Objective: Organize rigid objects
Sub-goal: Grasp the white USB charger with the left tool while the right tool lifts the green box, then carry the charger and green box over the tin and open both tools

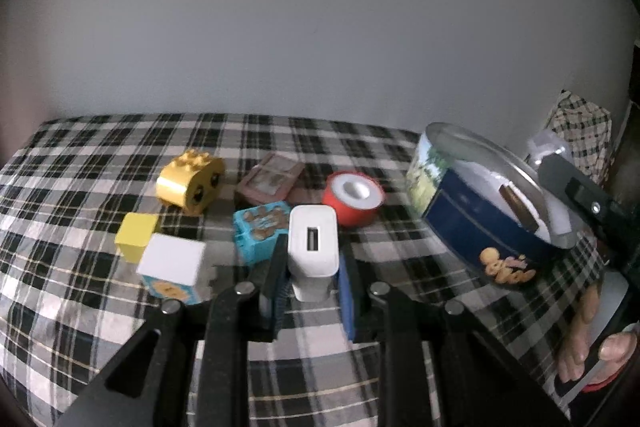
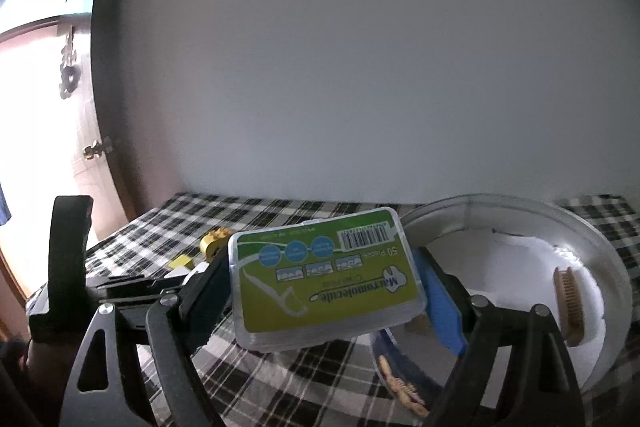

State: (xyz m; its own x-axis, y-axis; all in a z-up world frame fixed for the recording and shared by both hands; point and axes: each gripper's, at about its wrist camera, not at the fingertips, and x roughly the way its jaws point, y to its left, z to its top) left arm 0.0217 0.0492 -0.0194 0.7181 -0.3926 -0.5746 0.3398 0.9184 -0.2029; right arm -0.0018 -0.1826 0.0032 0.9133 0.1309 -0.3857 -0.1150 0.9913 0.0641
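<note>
The left gripper (image 1: 313, 281) clamps a white charger (image 1: 313, 251); the right gripper (image 2: 324, 291) grips a floss-pick box (image 2: 325, 277) just left of the open tin (image 2: 600, 251).

Pretty sure this is someone's home: a table under a black-and-white plaid tablecloth (image 1: 100, 163) against a plain wall (image 1: 312, 27), plus a wooden door (image 2: 105, 131) with a brass handle (image 2: 96, 148).

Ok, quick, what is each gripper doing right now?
Left gripper: closed on the white charger.
Right gripper: closed on the green floss pick box, beside the open tin.
</note>
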